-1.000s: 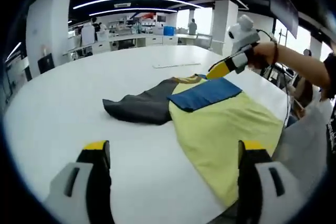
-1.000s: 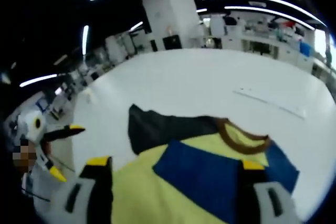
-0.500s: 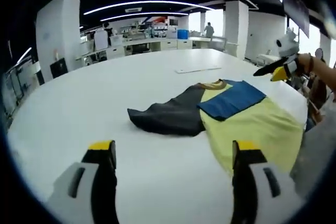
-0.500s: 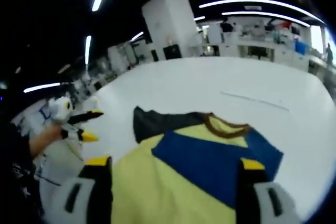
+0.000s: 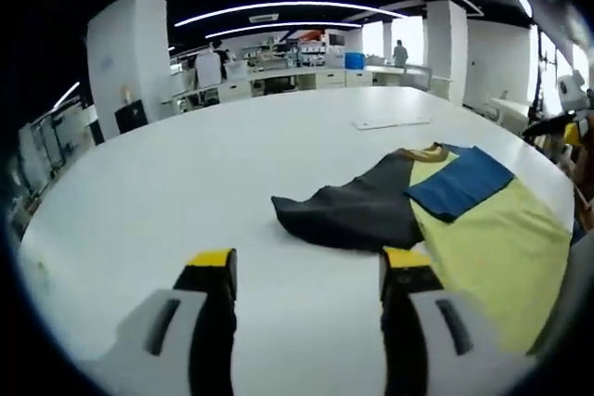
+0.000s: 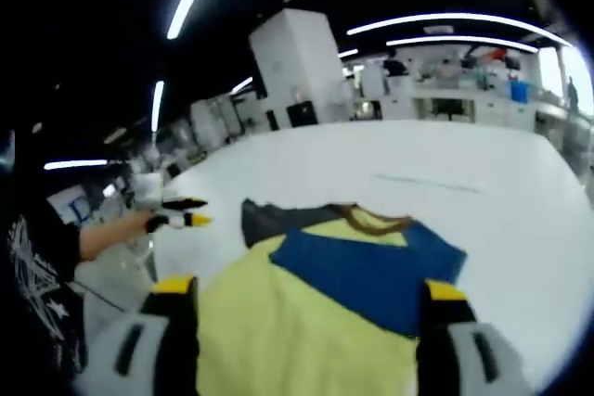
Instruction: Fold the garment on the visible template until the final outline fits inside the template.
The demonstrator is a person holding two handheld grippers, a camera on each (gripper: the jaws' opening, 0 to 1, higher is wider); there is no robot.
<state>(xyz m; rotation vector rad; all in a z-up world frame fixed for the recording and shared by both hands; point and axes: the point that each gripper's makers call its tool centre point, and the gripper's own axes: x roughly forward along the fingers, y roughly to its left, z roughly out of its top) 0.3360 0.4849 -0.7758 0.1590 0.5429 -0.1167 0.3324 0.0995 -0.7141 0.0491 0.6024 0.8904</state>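
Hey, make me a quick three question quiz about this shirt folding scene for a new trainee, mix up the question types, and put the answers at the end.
1. True or false: the left gripper is clamped on the garment.
2. Which colour is the sleeve folded across the yellow body? A red, B blue, C green.
3. Fill in: the dark grey part lies on the white ____.

Key: 1 false, its jaws stand apart, holding nothing. 2 B, the blue sleeve. 3 table.

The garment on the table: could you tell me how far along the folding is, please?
Partly done: one blue sleeve lies folded over the yellow body. In hand: nothing; the left gripper and right gripper are open, off the cloth. Left: the dark grey sleeve lies spread on the table.
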